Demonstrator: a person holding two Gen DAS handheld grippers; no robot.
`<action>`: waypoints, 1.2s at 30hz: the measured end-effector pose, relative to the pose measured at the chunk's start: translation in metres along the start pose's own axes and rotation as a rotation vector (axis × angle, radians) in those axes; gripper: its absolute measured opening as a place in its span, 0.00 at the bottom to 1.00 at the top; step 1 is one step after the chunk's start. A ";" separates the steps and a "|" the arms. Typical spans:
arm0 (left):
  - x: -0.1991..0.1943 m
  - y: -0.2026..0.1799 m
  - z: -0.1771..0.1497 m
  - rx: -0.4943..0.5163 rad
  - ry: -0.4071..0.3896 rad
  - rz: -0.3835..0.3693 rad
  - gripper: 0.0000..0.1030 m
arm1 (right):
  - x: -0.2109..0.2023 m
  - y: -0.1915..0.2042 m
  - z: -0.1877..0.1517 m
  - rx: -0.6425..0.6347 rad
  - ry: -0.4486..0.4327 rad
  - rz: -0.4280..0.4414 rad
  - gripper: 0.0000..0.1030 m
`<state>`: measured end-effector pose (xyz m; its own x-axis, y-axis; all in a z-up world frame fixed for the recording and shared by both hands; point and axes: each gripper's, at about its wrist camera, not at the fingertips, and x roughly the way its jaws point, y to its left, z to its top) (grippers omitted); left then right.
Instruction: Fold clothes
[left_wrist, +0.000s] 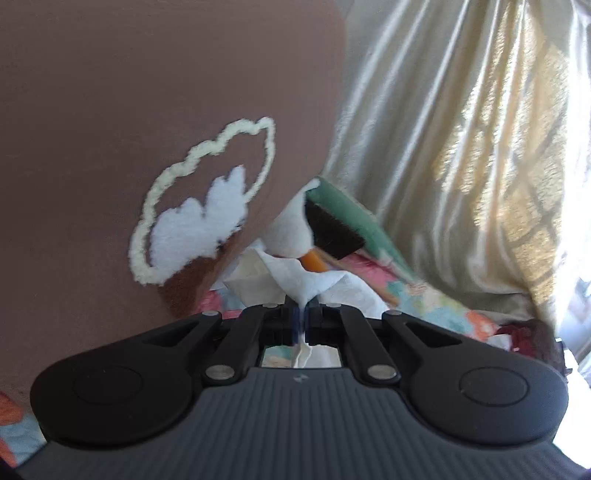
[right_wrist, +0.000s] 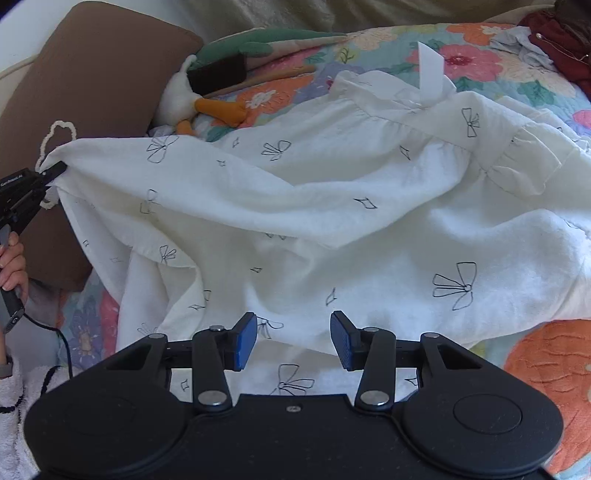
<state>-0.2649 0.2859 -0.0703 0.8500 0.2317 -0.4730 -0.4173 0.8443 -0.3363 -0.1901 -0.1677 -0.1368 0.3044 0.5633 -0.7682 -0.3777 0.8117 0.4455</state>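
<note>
- One white garment (right_wrist: 332, 206) printed with small bows lies spread over the flowered quilt (right_wrist: 546, 85).
- The left gripper (left_wrist: 301, 321) is pressed together, pinching a corner of the garment beside the brown pillow (left_wrist: 110, 92).
- The right gripper (right_wrist: 293, 339) hovers just above the garment's near edge, fingers spread, nothing between them.
- One stuffed duck (right_wrist: 207, 99) lies by the pillow.

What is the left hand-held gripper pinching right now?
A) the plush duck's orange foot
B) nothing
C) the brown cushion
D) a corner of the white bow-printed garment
D: the left hand-held gripper is shut on a corner of the white bow-printed garment, pulling it out toward the brown cushion.
</note>
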 end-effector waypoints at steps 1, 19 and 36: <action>0.005 -0.003 -0.002 0.038 0.022 0.050 0.02 | 0.001 -0.002 0.000 0.010 0.001 -0.008 0.48; 0.027 -0.039 -0.027 0.102 0.200 -0.090 0.54 | -0.012 0.009 0.023 -0.029 -0.056 -0.047 0.48; 0.173 -0.146 -0.093 -0.006 0.583 -0.288 0.63 | 0.020 0.023 0.142 -0.205 -0.219 -0.195 0.53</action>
<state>-0.0869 0.1580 -0.1793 0.6154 -0.3049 -0.7269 -0.2021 0.8303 -0.5194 -0.0682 -0.1160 -0.0761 0.5602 0.4384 -0.7028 -0.4544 0.8721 0.1817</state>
